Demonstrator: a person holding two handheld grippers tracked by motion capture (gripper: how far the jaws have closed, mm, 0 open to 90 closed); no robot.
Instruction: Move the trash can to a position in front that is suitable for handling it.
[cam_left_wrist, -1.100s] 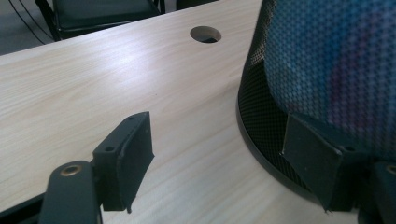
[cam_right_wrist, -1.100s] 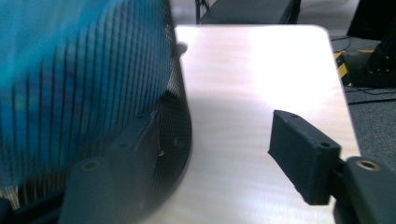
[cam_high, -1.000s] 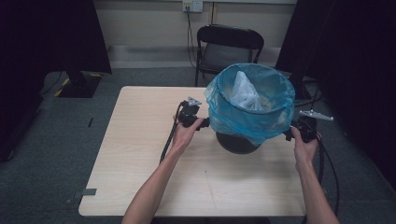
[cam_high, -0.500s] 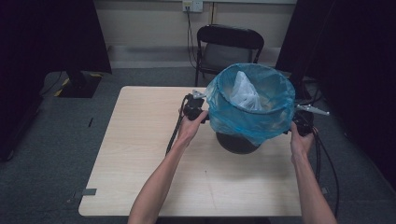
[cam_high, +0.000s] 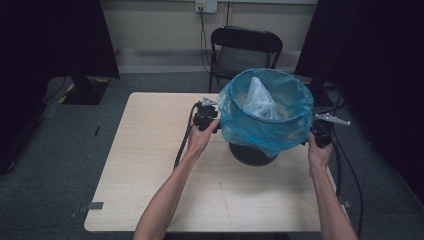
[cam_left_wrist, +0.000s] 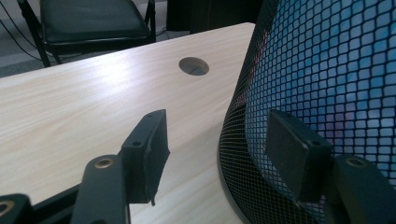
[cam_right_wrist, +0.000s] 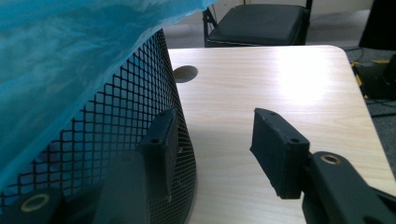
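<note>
Mesh bin (cam_high: 252, 150) upright on counter (cam_high: 150, 165) | between left hand-held gripper (cam_high: 212, 122) and right hand-held gripper (cam_high: 314, 137) | both spread, just been closing, mesh wall between each pair of jaws

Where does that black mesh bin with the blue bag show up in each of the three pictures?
High view: the mesh bin stands right of centre on the table, mostly draped by the blue bag.
Left gripper view: its mesh wall takes the right side, blue showing through.
Right gripper view: its mesh wall is at the left, under the bag's overhang.
Shared landmark: the black chair behind the table, at the top of all three.
</note>
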